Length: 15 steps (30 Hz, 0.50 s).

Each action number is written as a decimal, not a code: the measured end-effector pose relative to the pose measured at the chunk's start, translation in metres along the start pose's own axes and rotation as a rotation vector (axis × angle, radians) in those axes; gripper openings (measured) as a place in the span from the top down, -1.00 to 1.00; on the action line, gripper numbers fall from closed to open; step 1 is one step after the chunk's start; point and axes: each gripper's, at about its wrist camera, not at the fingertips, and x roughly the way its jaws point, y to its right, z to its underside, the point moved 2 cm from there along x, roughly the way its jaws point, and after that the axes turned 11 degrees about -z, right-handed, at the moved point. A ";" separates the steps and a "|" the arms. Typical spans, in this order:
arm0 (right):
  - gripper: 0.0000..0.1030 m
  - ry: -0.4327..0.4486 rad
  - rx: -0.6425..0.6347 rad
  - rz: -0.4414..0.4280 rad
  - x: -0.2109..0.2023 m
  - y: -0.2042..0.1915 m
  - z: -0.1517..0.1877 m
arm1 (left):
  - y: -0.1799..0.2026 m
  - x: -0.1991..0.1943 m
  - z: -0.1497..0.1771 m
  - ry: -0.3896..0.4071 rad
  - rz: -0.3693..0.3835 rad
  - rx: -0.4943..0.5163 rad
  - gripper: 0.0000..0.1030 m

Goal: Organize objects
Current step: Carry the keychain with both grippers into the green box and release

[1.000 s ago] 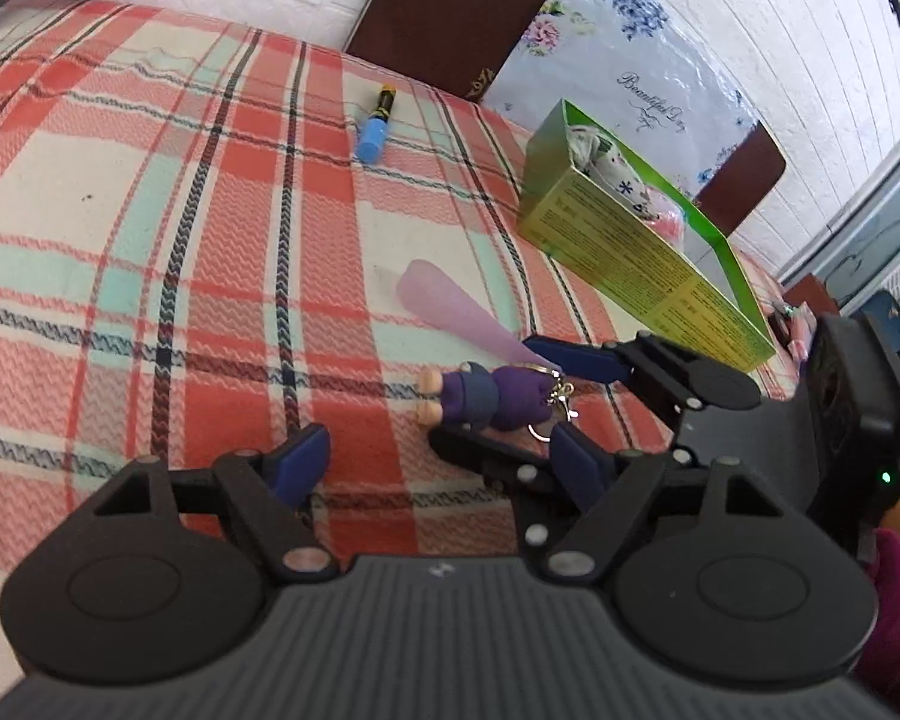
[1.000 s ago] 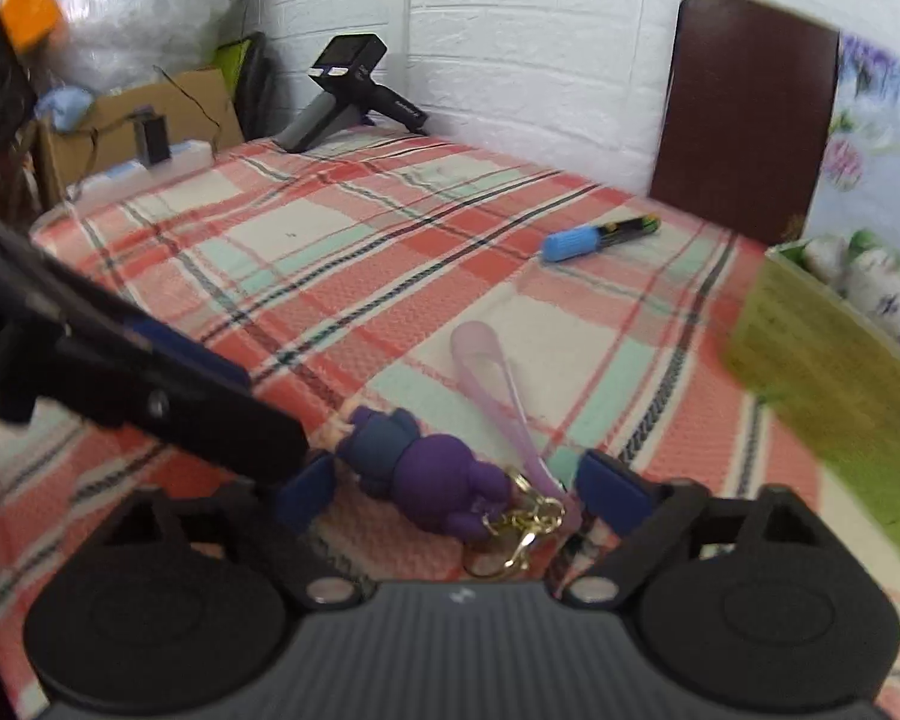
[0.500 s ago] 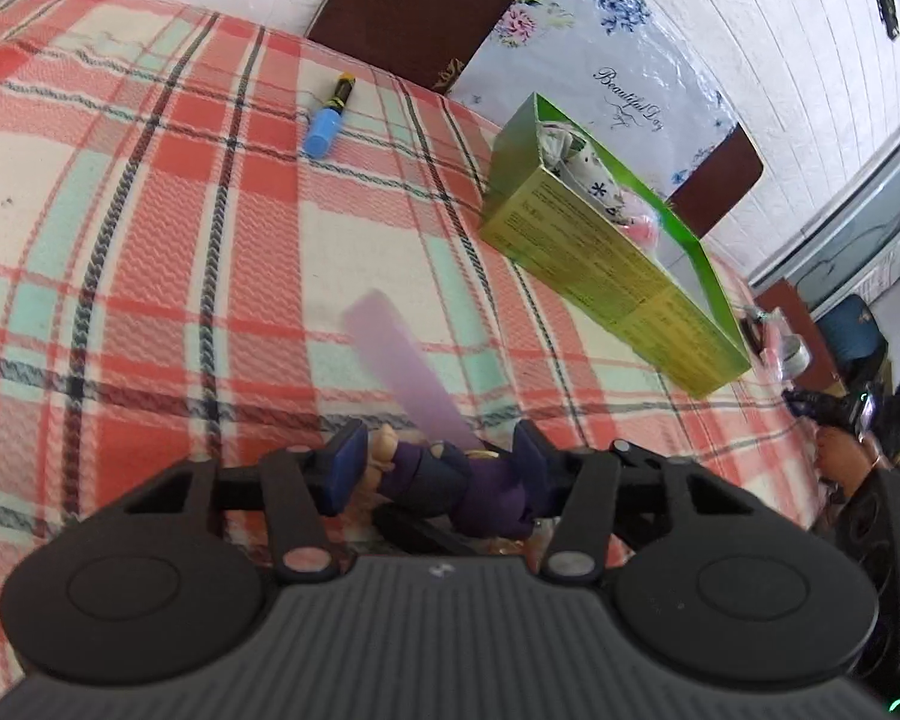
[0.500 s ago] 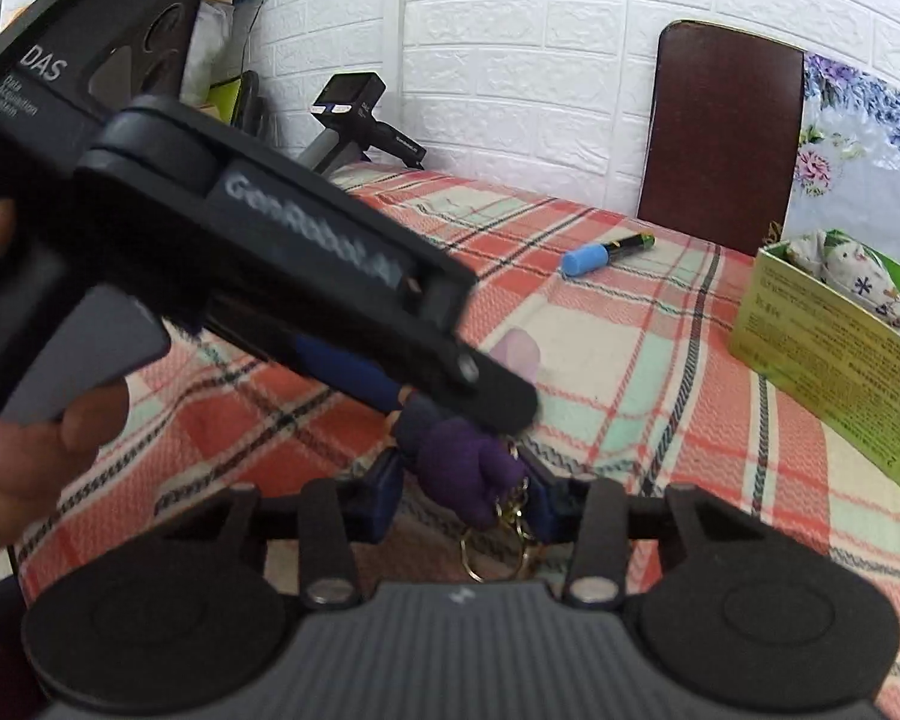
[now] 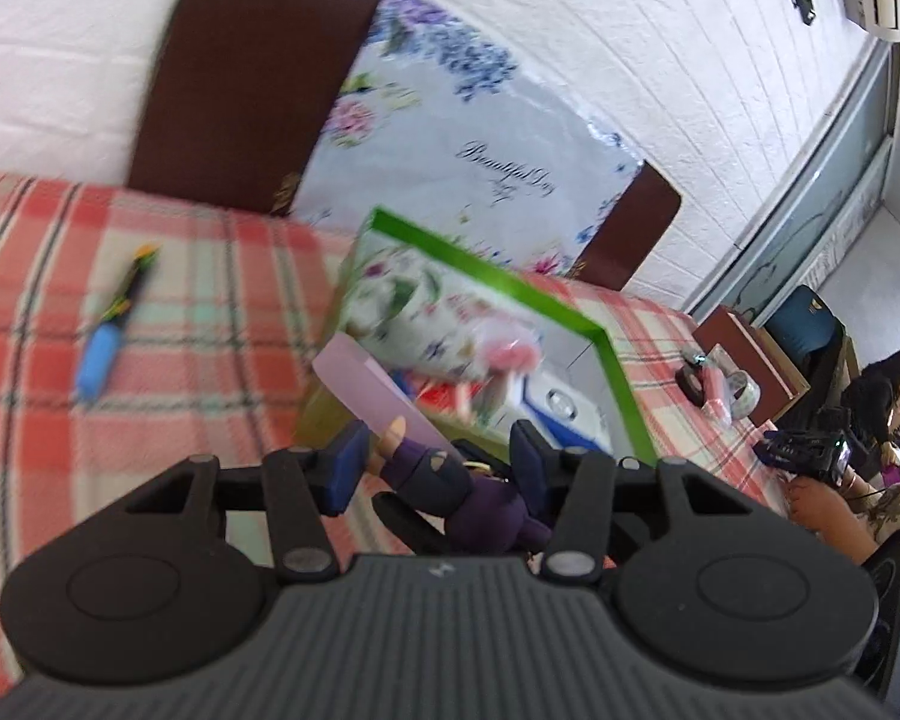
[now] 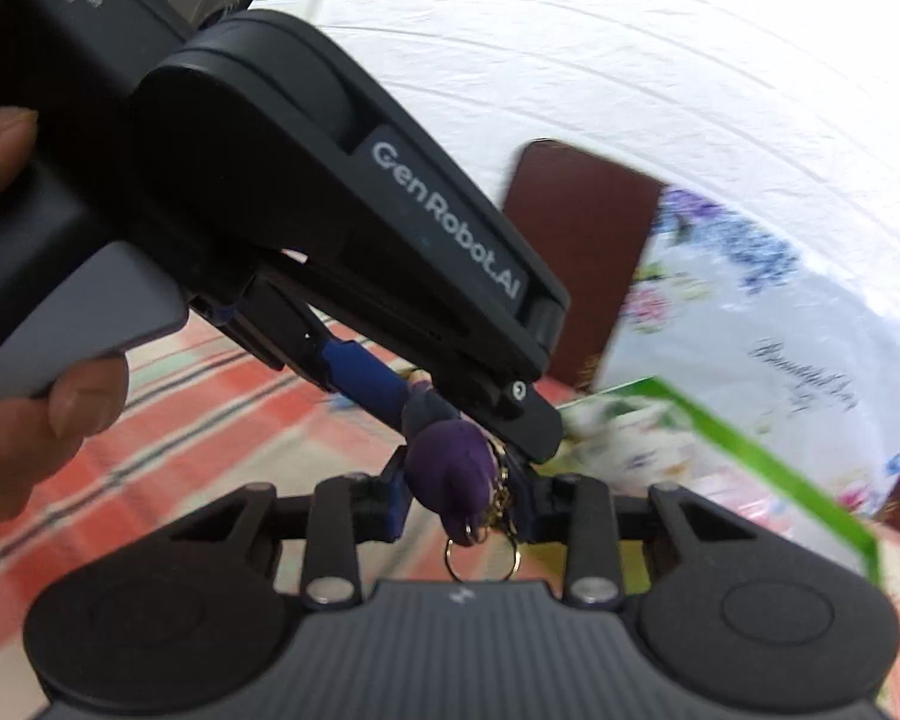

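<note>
A purple bear keychain (image 5: pixel 468 495) with a lilac strap (image 5: pixel 378 396) and metal rings is held in the air by both grippers. My left gripper (image 5: pixel 438 468) is shut on its body and legs. My right gripper (image 6: pixel 459 507) is shut on its head (image 6: pixel 450 468), with the key ring (image 6: pixel 480 558) hanging below. The keychain hangs just in front of the open green box (image 5: pixel 612 372), which holds floral-wrapped items (image 5: pixel 414 306). The box also shows in the right wrist view (image 6: pixel 768 468).
A blue marker (image 5: pixel 105 342) lies on the plaid tablecloth (image 5: pixel 150 420) to the left. Brown chair backs (image 5: pixel 246 72) and a floral bag (image 5: pixel 480 138) stand behind the table. Tape rolls (image 5: pixel 732 390) sit at the far right, with a person beyond.
Both grippers closed on the keychain, lifted it off the cloth and carried it toward the green box. The views are blurred from motion.
</note>
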 end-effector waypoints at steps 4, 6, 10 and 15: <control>0.39 -0.005 -0.029 0.084 0.007 0.041 -0.003 | 0.034 0.032 -0.024 0.007 0.025 0.031 -0.03; 0.39 -0.016 -0.030 0.115 0.011 0.064 0.000 | 0.051 0.048 -0.033 0.007 0.034 0.061 -0.03; 0.31 -0.091 -0.005 0.175 0.031 0.109 0.018 | 0.076 0.081 -0.037 -0.001 0.006 0.124 -0.19; -0.11 -0.133 0.093 0.200 0.035 0.135 0.043 | 0.069 0.094 -0.018 -0.015 -0.099 0.172 -0.19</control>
